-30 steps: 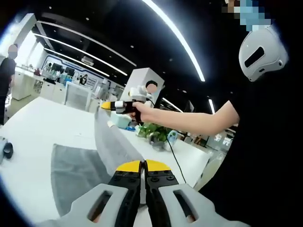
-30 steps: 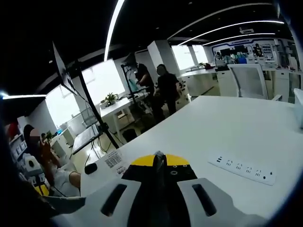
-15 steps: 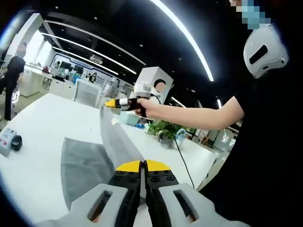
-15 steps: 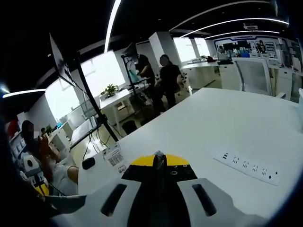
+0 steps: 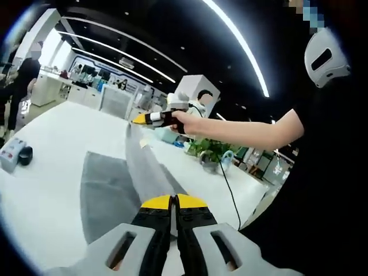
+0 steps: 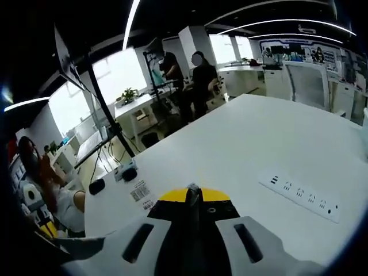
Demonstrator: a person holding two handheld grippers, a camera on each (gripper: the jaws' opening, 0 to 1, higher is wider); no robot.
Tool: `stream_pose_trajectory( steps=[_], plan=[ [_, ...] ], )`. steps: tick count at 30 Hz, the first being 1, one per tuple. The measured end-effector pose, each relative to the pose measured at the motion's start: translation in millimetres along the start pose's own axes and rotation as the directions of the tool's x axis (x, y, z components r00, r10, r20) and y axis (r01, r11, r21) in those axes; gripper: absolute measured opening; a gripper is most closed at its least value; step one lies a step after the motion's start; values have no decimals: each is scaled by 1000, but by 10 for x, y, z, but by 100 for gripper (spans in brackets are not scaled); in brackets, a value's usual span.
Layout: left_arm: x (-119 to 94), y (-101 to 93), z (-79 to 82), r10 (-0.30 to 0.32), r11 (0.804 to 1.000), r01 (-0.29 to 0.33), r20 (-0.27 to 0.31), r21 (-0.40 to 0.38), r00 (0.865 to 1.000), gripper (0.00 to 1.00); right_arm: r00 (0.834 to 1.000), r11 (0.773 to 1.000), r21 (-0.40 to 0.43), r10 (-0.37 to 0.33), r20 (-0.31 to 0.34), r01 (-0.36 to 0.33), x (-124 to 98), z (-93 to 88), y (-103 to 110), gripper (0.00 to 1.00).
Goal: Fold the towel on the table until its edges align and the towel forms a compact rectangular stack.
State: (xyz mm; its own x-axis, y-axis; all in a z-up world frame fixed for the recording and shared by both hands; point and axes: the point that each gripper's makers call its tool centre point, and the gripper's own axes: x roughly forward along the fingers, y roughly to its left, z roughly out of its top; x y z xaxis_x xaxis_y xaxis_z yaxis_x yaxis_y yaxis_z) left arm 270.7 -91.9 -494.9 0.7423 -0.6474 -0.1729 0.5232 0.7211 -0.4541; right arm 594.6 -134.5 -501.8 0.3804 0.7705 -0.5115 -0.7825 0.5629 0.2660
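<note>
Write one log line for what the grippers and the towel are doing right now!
left gripper: shut on towel edge | right gripper: shut on far edge, lifted | towel: part raised, rest flat on table | fold: unfinished

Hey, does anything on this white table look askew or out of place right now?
Nothing stands out. The grey towel is mid-fold, one edge stretched taut between the left gripper and right gripper, the rest flat on the white table.

right gripper (image 6: 192, 192) w/ yellow-tipped jaws pressed together on a thin grey edge of towel (image 6: 192, 202), sitting over the white table (image 6: 241, 144). white power strip (image 6: 300, 192) lies on the table to the right of the gripper, apart from it. barcode label (image 6: 140, 191) just left of the gripper; past it, near the table's left edge, a dark round item (image 6: 96, 186) & a small grey box (image 6: 126, 171). two people (image 6: 192, 80) stand beyond the table's far end.
</note>
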Motion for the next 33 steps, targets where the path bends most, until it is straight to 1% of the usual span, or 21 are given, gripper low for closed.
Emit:
stream_pose_trajectory(
  steps=[3, 6, 9, 15, 18, 20, 21, 23, 25, 28, 33],
  plan=[
    [9, 49, -28, 3, 1000, -3, -8, -8, 1000, 1, 1000, 1000, 7, -6, -18, 6, 89, -53, -44, 3],
    [17, 115, -77, 9, 1000, -9, -30, -12, 1000, 1, 999, 1000, 15, -8, -31, 9, 167, -97, -57, 3],
    [3, 150, -94, 8, 1000, -9, -34, -21, 999, 1, 999, 1000, 22, -4, -46, 5, 254, -132, -62, 3],
    [-25, 222, -113, 18, 999, -19, -42, -32, 999, 1, 998, 1000, 28, -1, -58, 3, 377, -176, -33, 3],
    [-48, 237, -123, 25, 999, -27, -48, -30, 999, 1, 998, 999, 37, 13, -63, -10, 449, -196, 19, 3],
    [-71, 237, -119, 34, 999, -35, -52, -17, 998, 1, 998, 999, 38, 18, -61, -16, 470, -196, 42, 3],
    [-82, 231, -119, 31, 999, -32, -54, -19, 998, 1, 998, 999, 46, 28, -53, -26, 488, -185, 78, 3],
    [-98, 241, -122, 34, 999, -35, -50, -20, 998, 1, 998, 998, 51, 27, -54, -24, 524, -179, 99, 3],
    [-112, 276, -153, 38, 999, -40, -52, -27, 998, 1, 998, 998, 51, 30, -63, -26, 565, -191, 133, 3],
    [-142, 335, -210, 61, 997, -63, -59, -37, 996, 1, 996, 998, 53, 33, -78, -29, 605, -236, 165, 3],
    [-168, 437, -292, 89, 994, -93, -56, -61, 994, 1, 995, 997, 79, 29, -101, -21, 654, -355, 134, 3]
  ],
)
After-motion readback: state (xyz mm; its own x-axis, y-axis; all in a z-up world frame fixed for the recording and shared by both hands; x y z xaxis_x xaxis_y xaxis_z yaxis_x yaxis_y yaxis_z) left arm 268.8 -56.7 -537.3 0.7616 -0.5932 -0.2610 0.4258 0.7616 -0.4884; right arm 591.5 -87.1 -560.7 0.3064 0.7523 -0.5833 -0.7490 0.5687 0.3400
